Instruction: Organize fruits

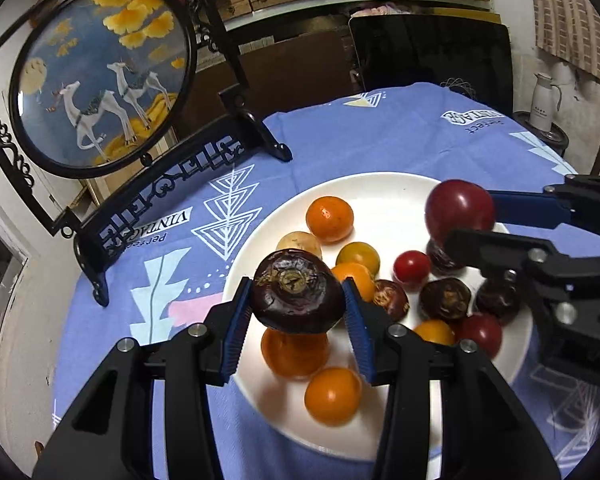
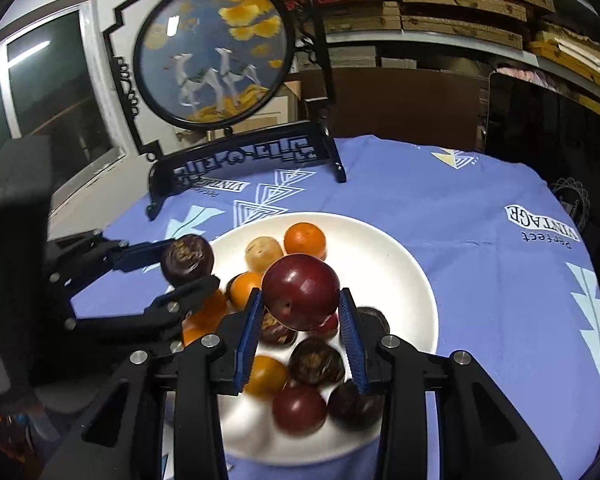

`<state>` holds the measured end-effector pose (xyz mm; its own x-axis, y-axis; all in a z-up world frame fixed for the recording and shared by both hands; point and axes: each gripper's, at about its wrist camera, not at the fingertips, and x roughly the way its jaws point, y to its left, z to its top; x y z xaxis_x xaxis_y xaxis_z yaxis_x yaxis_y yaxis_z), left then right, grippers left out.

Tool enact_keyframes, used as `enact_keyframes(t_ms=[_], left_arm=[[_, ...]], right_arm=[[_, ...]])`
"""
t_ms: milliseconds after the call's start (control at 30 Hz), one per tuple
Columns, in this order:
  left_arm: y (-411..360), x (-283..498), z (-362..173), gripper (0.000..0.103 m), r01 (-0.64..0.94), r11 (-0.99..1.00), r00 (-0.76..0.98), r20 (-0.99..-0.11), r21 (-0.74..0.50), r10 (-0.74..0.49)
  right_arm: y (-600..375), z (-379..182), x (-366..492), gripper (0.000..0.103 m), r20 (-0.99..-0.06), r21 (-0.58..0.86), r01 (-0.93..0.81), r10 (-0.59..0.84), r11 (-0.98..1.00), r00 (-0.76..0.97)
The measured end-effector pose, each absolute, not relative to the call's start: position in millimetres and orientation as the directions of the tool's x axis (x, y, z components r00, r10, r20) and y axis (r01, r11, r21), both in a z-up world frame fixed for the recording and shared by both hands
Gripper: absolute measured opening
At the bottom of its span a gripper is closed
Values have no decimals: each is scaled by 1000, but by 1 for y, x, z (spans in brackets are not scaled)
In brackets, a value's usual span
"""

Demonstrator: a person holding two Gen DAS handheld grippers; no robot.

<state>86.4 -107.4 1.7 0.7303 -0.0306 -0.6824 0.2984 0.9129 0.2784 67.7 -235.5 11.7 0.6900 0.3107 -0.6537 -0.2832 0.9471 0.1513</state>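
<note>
A white plate (image 1: 384, 196) (image 2: 396, 264) on the blue tablecloth holds several small fruits: orange, red, yellow and dark brown ones. My left gripper (image 1: 298, 300) (image 2: 188, 262) is shut on a dark brown-purple fruit (image 1: 298, 292) (image 2: 187, 259), held above the plate's left side. Its blue pads (image 1: 236, 332) press the fruit's sides. My right gripper (image 2: 300, 304) (image 1: 466, 216) is shut on a dark red round fruit (image 2: 301, 291) (image 1: 460, 207), held above the plate's middle. An orange fruit (image 1: 329, 219) (image 2: 305, 239) lies at the plate's far side.
A black-framed round picture of deer on a stand (image 1: 104, 80) (image 2: 214, 52) rises at the table's far left. A dark chair back (image 1: 432, 56) stands behind the table. A white jug (image 1: 544, 100) sits at far right. Blue cloth (image 2: 480, 240) lies bare right of the plate.
</note>
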Motion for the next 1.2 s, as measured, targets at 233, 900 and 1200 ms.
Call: enact_keyframes(t_ms=[233,900,1200], left_arm=[[-107,97,-10,44,289,914,722,-691,283,-14],[-47,5,36,98,99,986,905,-423,136,-33],[-48,7,18,98,139,981,894,-443,133,-67]], right_arm=[[-229,-1,88,40,-669,137,-277,295,951,682],[-267,6,-39,93,-437,341,-215,357,915,826],[-235,2,-56,94,-415,121,-254,281,960,865]])
